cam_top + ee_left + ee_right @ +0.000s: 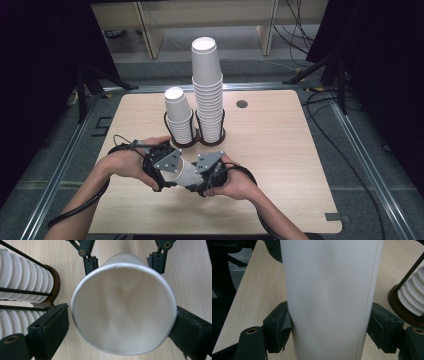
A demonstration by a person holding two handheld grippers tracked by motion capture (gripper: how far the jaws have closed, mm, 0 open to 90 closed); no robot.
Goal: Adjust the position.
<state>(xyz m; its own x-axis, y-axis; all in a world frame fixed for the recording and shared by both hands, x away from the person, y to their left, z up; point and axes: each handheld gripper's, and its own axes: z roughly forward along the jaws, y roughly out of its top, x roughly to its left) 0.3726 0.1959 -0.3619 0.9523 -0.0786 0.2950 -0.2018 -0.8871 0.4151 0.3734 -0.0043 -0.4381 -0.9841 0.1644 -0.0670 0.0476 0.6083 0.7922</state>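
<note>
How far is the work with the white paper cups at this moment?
Done: two stacks of white paper cups stand in the black wire holder. In hand: one single white paper cup lies between the grippers; the right gripper clamps it, while the left gripper has a small gap at its rim. Left: placing this cup, probably on a stack.

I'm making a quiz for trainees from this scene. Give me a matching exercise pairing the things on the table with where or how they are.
1. loose cup
2. tall stack
3. short stack
4. right gripper

a. left slot of the wire rack
b. lying between both grippers
c. clamped on the cup's body
d. right slot of the rack

Pairs: 1-b, 2-d, 3-a, 4-c
</note>
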